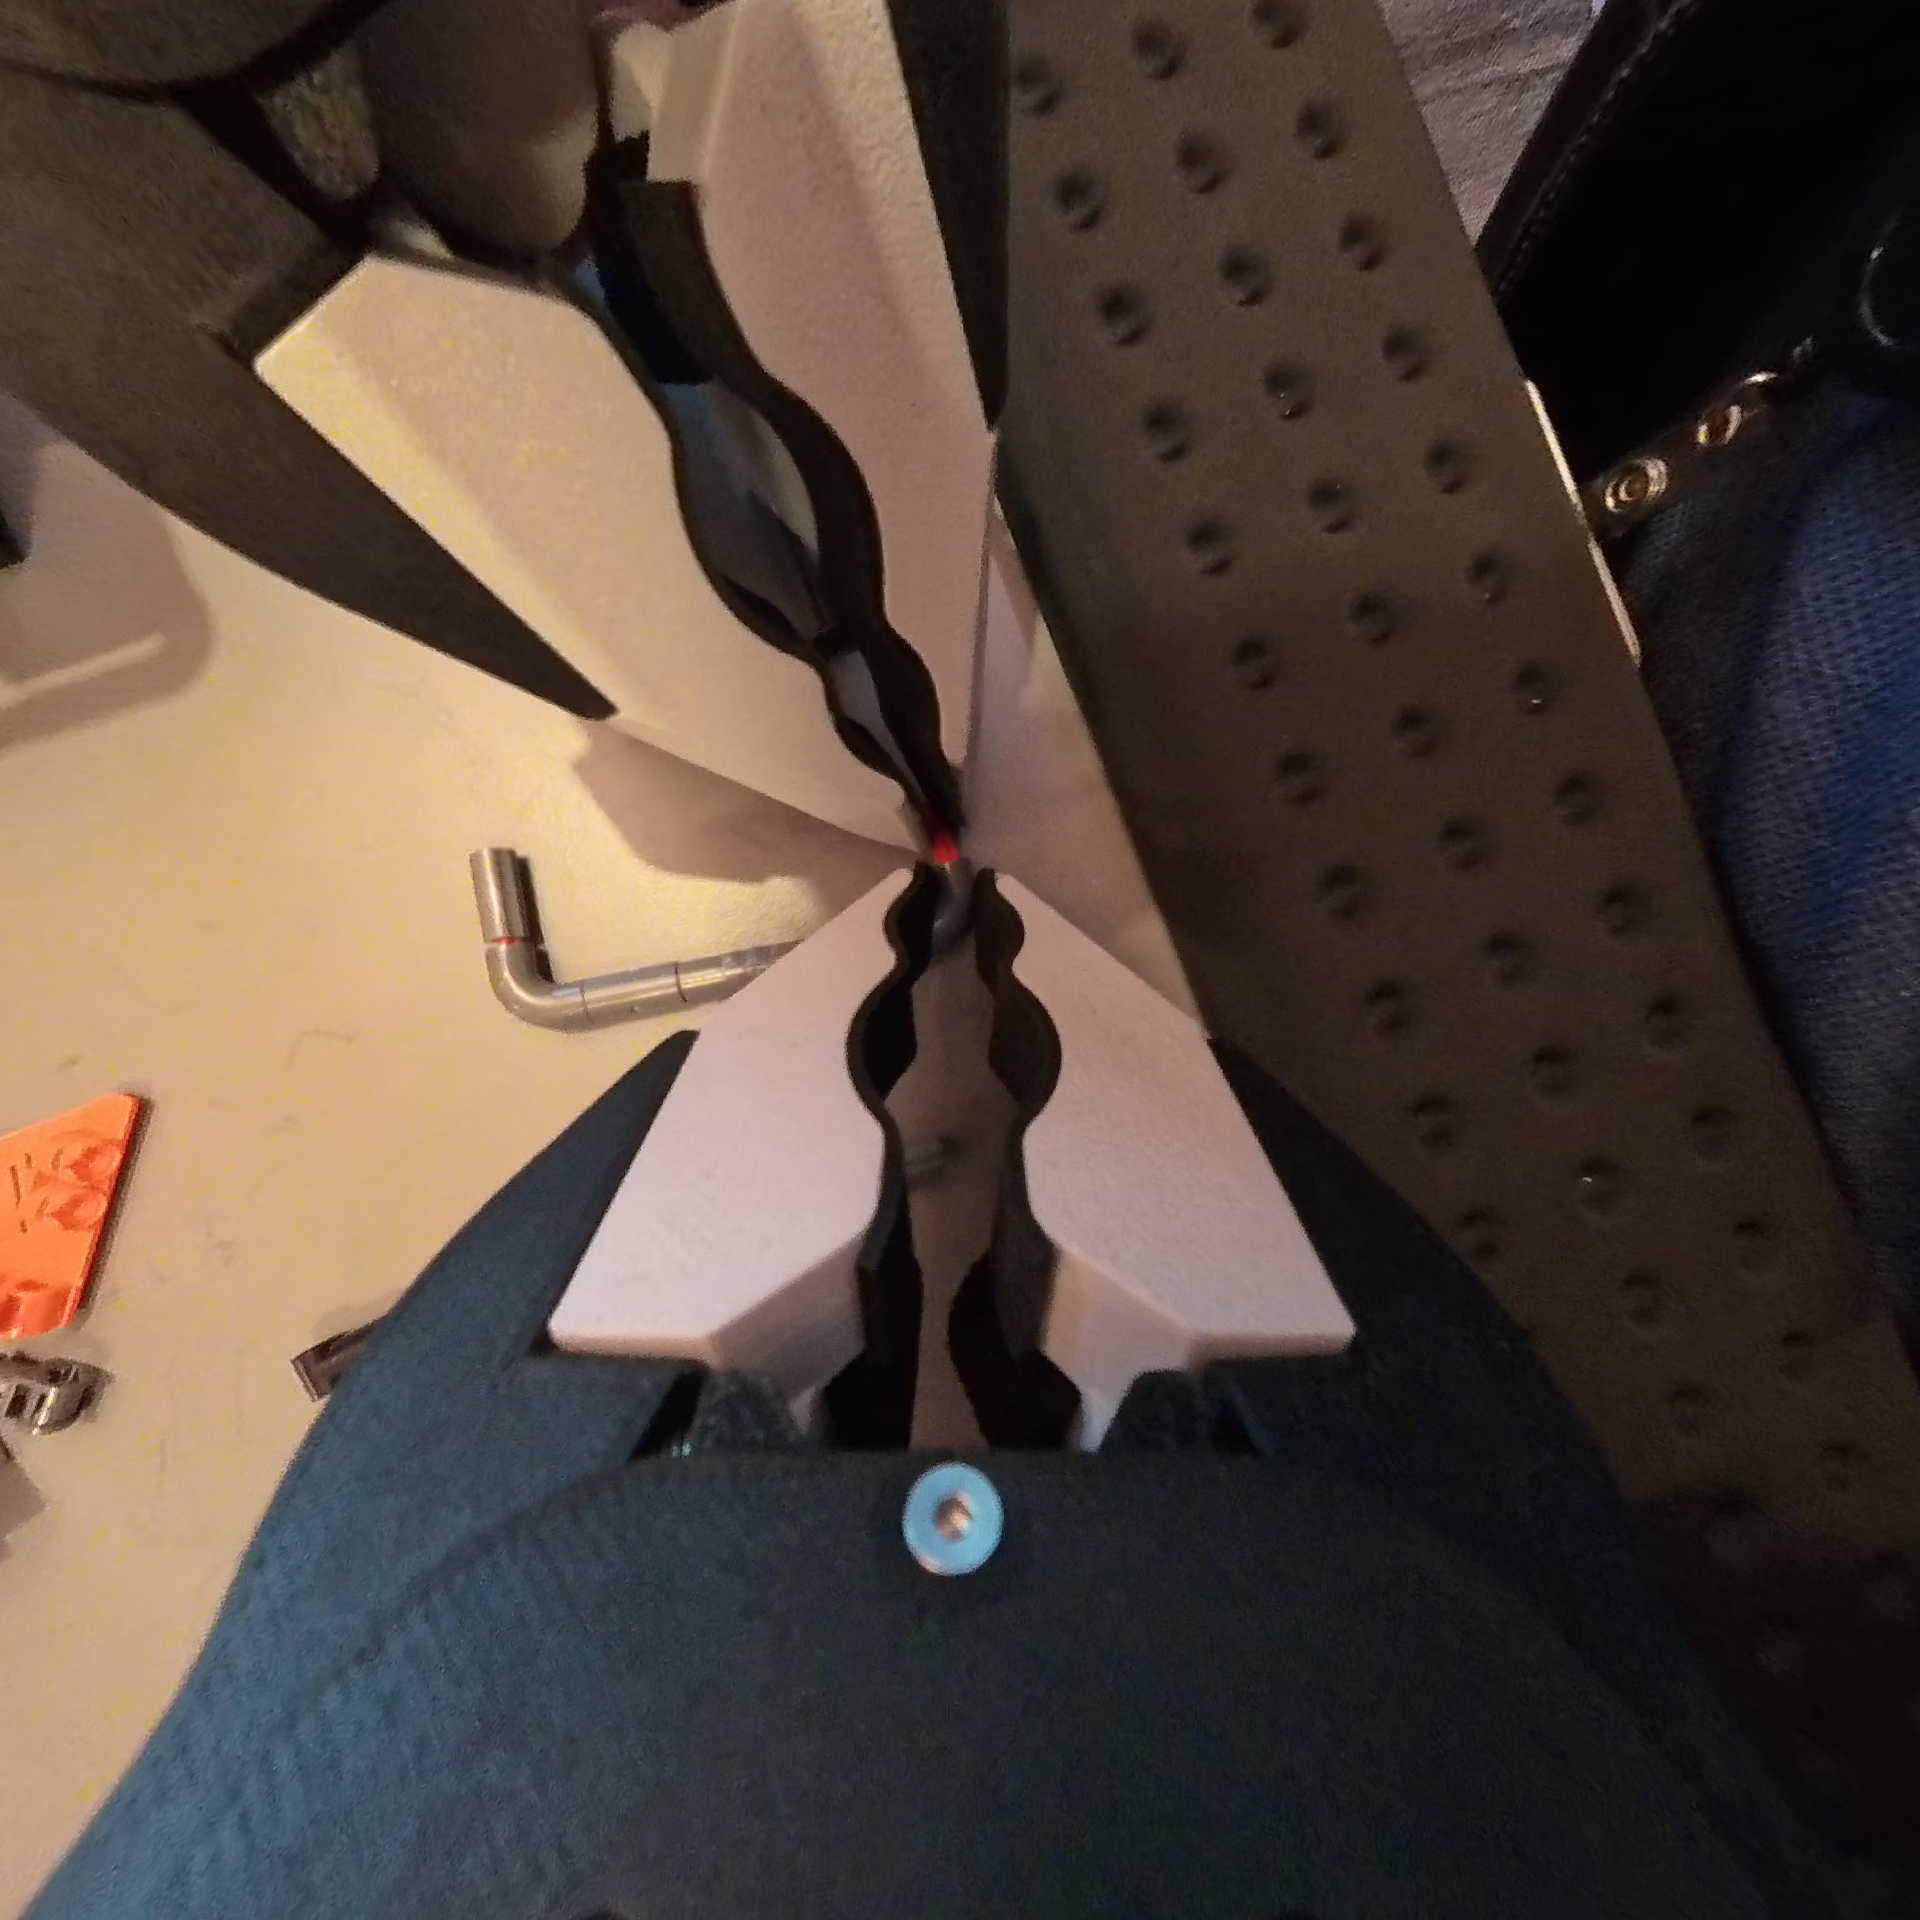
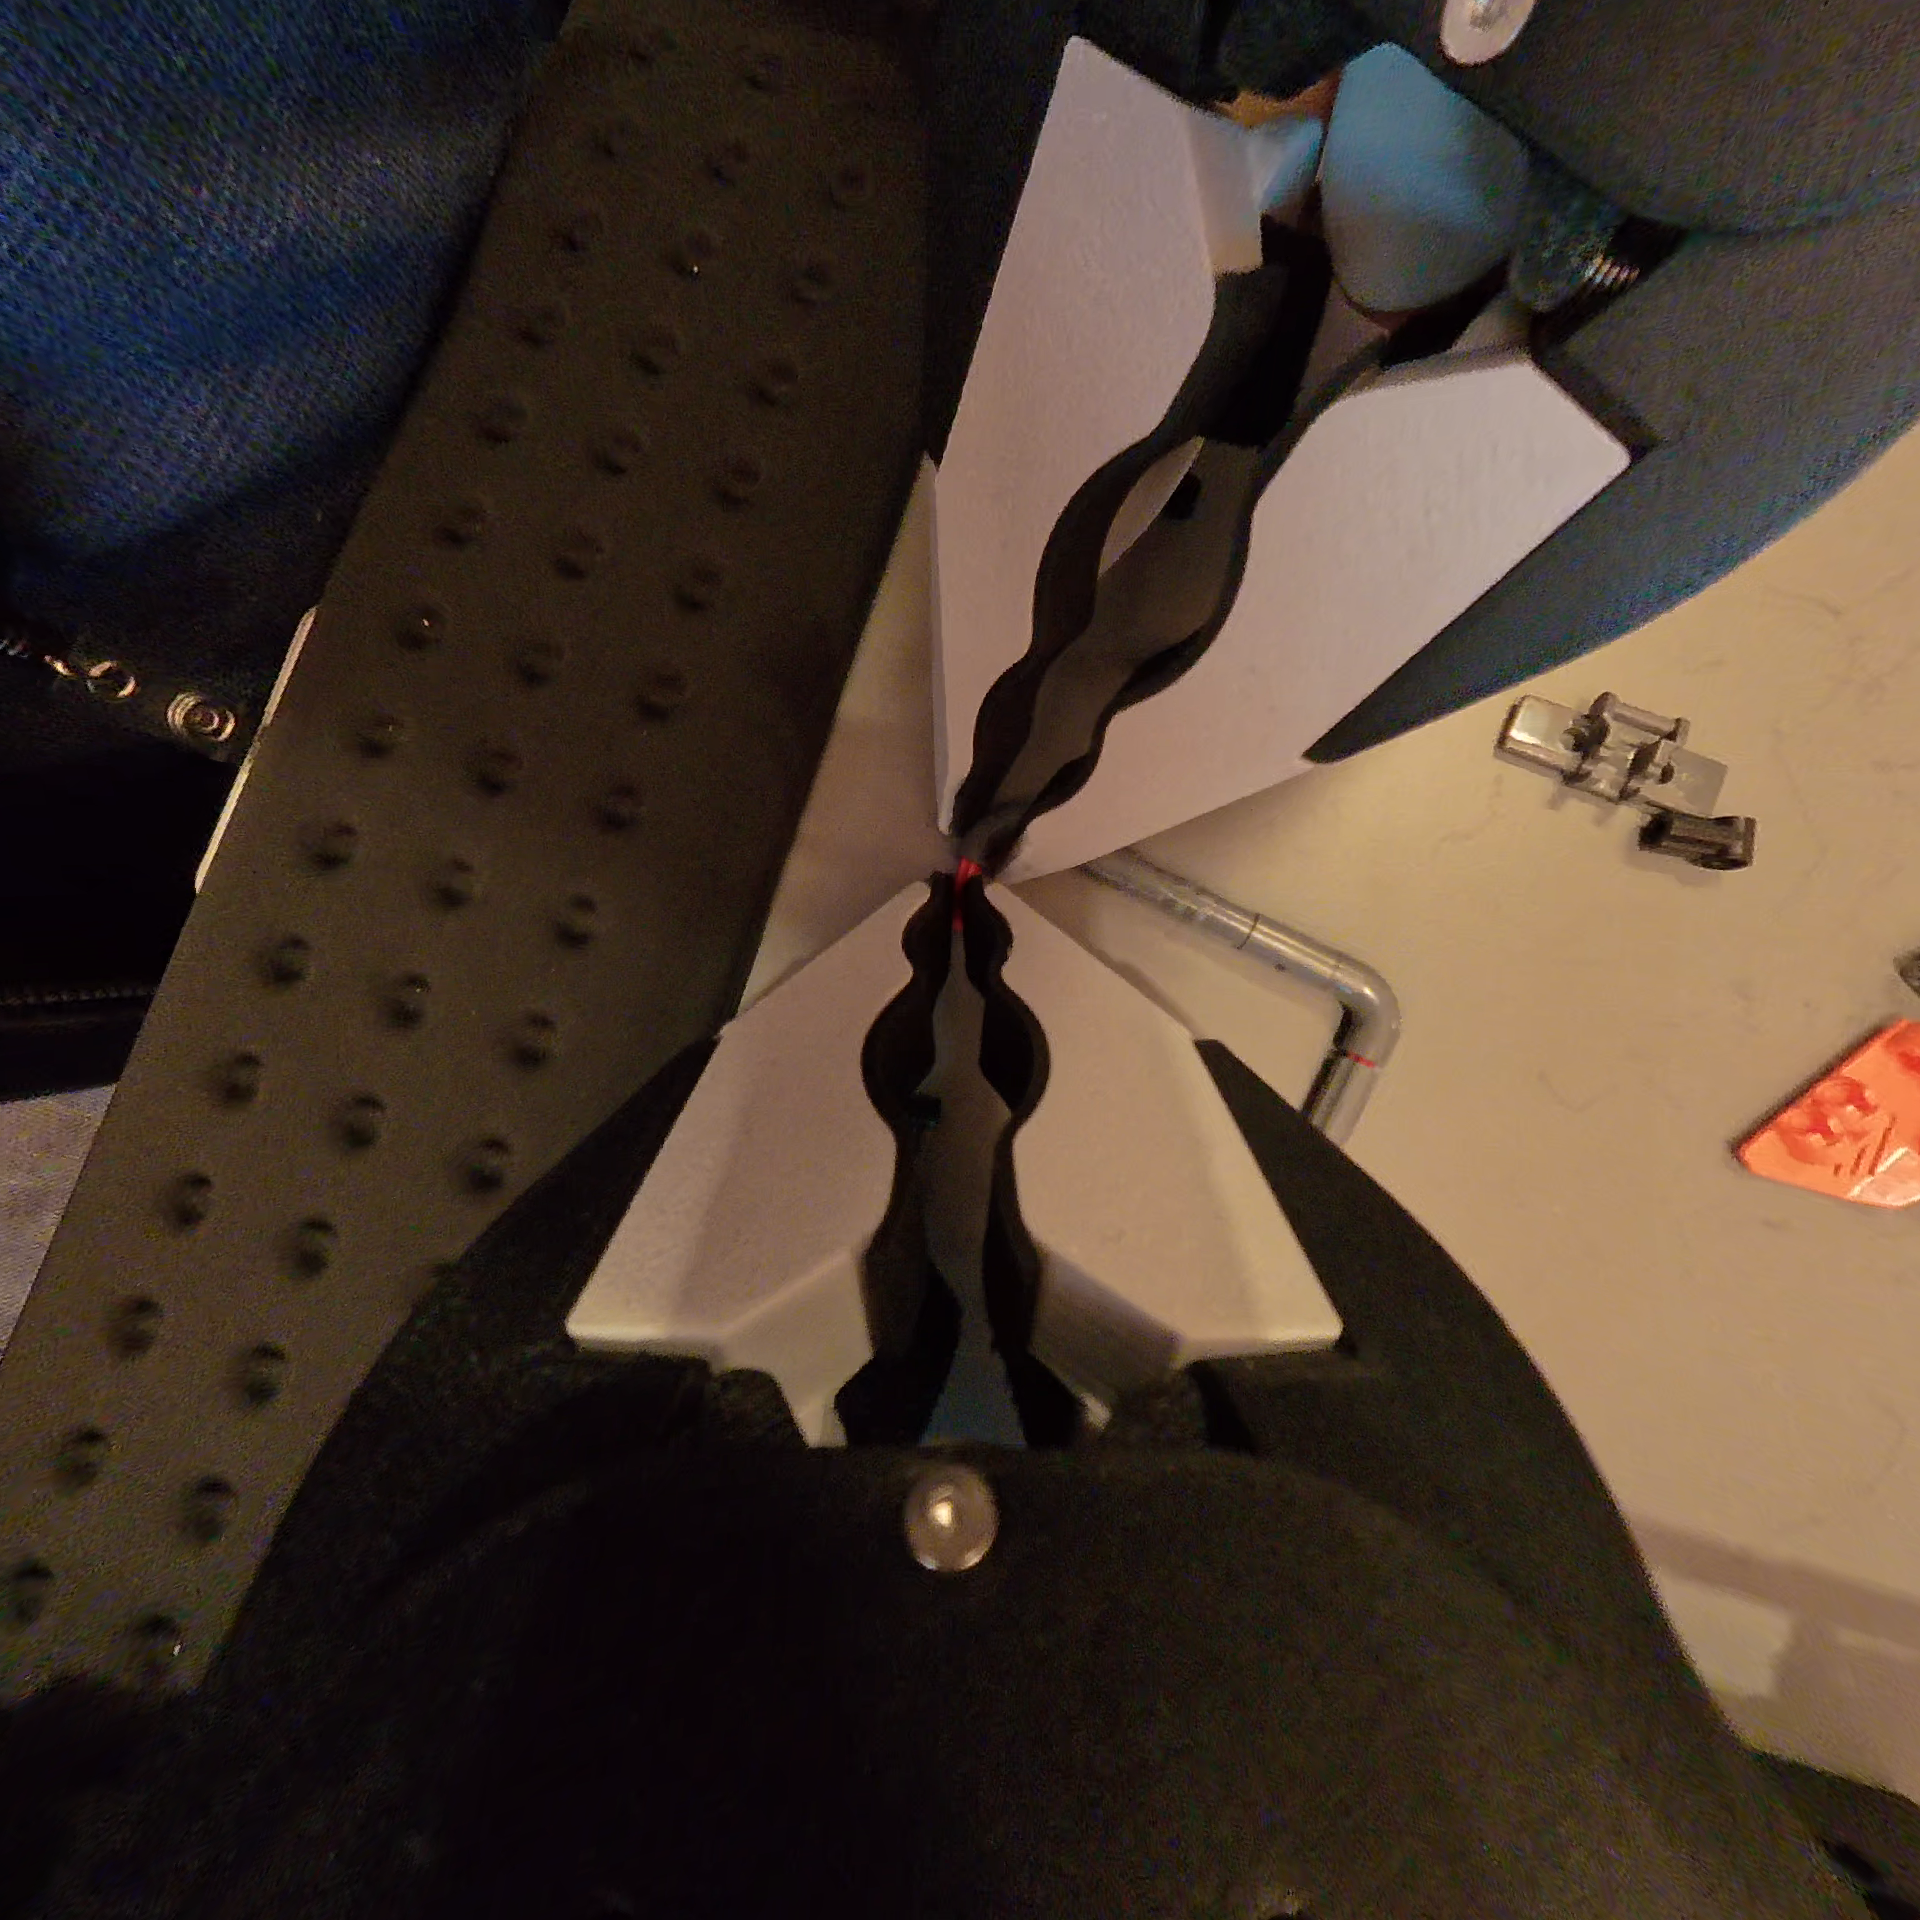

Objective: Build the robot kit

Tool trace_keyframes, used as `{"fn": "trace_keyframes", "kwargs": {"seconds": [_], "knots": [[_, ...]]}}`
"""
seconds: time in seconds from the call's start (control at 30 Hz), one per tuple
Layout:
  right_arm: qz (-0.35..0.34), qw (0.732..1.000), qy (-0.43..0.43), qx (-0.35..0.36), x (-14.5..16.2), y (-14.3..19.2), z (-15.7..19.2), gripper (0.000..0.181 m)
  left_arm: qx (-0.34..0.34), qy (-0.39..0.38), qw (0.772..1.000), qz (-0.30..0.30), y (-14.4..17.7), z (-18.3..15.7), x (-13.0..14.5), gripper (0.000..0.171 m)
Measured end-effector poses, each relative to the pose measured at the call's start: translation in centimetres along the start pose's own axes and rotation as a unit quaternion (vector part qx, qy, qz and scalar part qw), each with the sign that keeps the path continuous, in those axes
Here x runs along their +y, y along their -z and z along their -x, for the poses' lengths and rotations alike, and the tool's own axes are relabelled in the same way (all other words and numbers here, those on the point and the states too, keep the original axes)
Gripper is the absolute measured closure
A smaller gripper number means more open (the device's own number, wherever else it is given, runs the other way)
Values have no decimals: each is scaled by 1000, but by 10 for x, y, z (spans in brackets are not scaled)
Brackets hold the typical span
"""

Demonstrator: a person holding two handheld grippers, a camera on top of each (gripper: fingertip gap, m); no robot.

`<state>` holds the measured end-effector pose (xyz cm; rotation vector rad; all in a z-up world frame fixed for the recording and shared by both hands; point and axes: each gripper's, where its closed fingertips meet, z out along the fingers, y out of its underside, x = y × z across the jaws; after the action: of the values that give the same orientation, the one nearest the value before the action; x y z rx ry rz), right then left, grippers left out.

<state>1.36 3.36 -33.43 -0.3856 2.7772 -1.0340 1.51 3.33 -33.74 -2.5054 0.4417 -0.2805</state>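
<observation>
Two grippers meet tip to tip over the cream tabletop [image 1: 260, 831]: left gripper [image 1: 951, 914] has its jaws pinched on a small grey piece with a red ring [image 1: 945, 883], and right gripper [image 2: 961, 920] has its jaws closed on the same piece from the opposite side. Grey L-shaped rod [image 1: 582, 987] lies on the table just beside the tips; black studded plate [image 1: 1403, 727] sits alongside, orange tile [image 1: 62, 1205] and small grey parts [image 2: 1621, 769] farther off.

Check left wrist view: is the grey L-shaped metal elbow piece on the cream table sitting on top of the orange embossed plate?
No. The grey L-shaped metal elbow piece lies on bare cream table, well apart from the orange embossed plate.
</observation>
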Motion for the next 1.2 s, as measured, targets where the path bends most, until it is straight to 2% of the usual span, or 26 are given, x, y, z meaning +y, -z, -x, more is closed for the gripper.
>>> {"fn": "trace_keyframes", "kwargs": {"seconds": [0.37, 0.7, 0.77, 0.87, 1.2], "knots": [[-18, 997, -65, 42, -3, -2, -2, 181, -6, 24, 1000, -11, 0, 1, 0, 166], [-55, 983, -151, 86, -3, -2, -2, 181, -36, 55, 998, -21, 1, 2, 1, 165], [-57, 982, -158, 89, -3, 1, -2, 171, -43, 53, 997, -22, 1, 3, 0, 165], [-55, 981, -156, 99, -3, 7, -3, 168, -46, 57, 997, -23, 0, 4, 0, 165], [-24, 983, -137, 119, 5, 2, 0, 180, -48, 61, 997, -27, 1, 4, 0, 165]]}}
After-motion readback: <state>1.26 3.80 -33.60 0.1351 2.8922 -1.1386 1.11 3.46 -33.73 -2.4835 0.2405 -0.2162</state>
